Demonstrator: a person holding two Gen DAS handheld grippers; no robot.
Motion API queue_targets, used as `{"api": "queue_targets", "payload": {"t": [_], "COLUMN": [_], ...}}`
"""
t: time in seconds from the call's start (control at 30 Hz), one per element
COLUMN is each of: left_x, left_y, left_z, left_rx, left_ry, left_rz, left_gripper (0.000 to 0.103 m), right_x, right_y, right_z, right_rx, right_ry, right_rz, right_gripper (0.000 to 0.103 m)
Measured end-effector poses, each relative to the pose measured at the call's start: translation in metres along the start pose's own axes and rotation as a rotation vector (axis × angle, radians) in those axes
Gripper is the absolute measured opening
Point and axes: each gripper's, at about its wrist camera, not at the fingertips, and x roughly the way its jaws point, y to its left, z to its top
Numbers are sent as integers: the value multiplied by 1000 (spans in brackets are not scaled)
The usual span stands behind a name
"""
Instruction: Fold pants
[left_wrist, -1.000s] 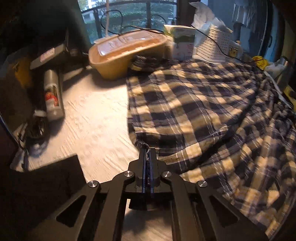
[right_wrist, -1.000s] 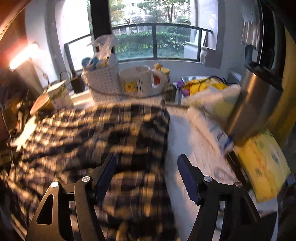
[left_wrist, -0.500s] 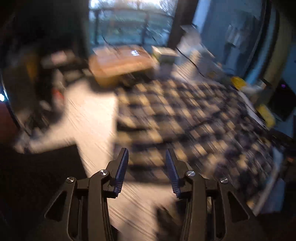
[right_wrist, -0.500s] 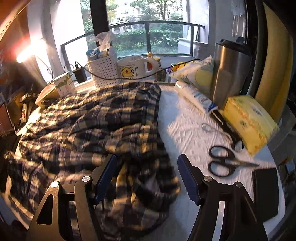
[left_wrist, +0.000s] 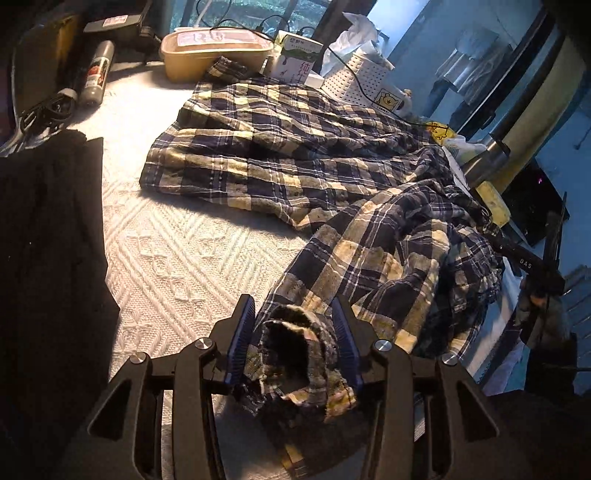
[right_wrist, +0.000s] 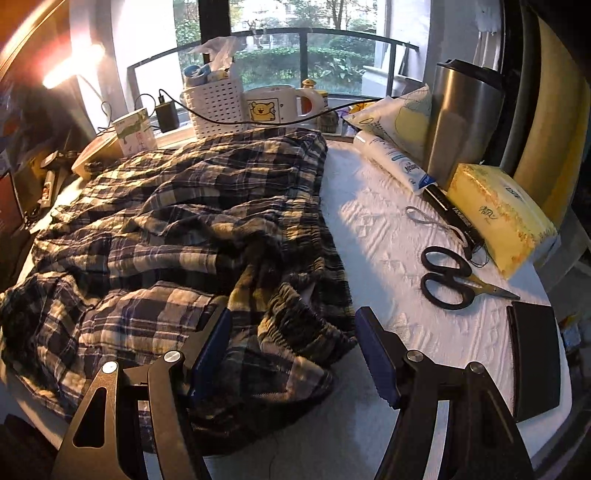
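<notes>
- The plaid pants (left_wrist: 295, 155) are sprawled rumpled across the white knit-textured tabletop (left_wrist: 177, 251): one leg lies fairly flat toward the far side, the other runs back toward the near edge in a messy heap.
- The left gripper (left_wrist: 293, 332) has its jaws partly spread, and a bunched-up end of the near leg sits right between them. Fabric looks like it touches both blue pads (left_wrist: 242, 339), but the jaws aren't pinched down on it.
- The right gripper (right_wrist: 291, 350) has its jaws wide apart. The gathered elastic waistband (right_wrist: 295, 314) lies just ahead of and between them, and I can't tell whether either pad is touching cloth.
- In the right wrist view the pants (right_wrist: 184, 221) fill the left half of the tabletop (right_wrist: 376, 240), with bare surface to the right of them.
- On that bare part, well clear of the pants: black-handled scissors (right_wrist: 454, 282), a yellow tissue pack (right_wrist: 498, 218) and a steel tumbler (right_wrist: 461, 122).
- Along the far edge, near the pants: a white perforated basket (right_wrist: 218, 107) and a bear mug (right_wrist: 273, 107).
</notes>
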Motion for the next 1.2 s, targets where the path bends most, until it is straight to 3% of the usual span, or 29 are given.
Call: {"api": "queue_targets", "payload": {"t": [0.1,0.13,0.17,0.23,0.27,0.3,0.5,0.7,0.8,0.87,0.93,1.03,1.13,1.2], "left_x": [0,1,3,3,2,1,-16,-6,11,12,4,-17,-26,-23], "left_y": [-8,-11,-12,-10,-8,-4,8,11,19,22,25,29,25,18], "left_z": [-7,-8,-8,-5,-3,1,42,90,108,107,97,66,25,-1], "left_rx": [83,112,132,148,144,135,158,217,214,196,177,140,136,139], "left_ry": [-31,-34,-32,-50,-60,-81,-216,-306,-252,-234,-237,-239,-186,-123], "left_rz": [39,42,40,34,44,65,164,238,239,245,243,209,149,127], "left_gripper": [39,20,13,6,5,5,4,5,16,66,82,83,84,84], "right_x": [3,7,10,8,6,4,-25,-49,-40,-26,-17,-20,-33,-42], "right_y": [6,7,8,11,11,11,13,13,8,5,0,-12,-28,-40], "right_z": [-6,-10,-14,-18,-19,-19,-6,12,11,7,2,-7,-16,-20], "right_rx": [-27,-32,-32,-46,-40,-36,-30,-29,-19,2,20,60,85,83], "right_ry": [-1,11,22,-5,-9,-11,-92,-165,-132,-85,-47,-58,-106,-130], "right_rz": [2,-9,-15,-17,-8,-2,-8,-11,-10,-14,1,24,17,-40], "right_gripper": [62,59,57,38,30,30,29,29,29,29,37,73,74,74]}}
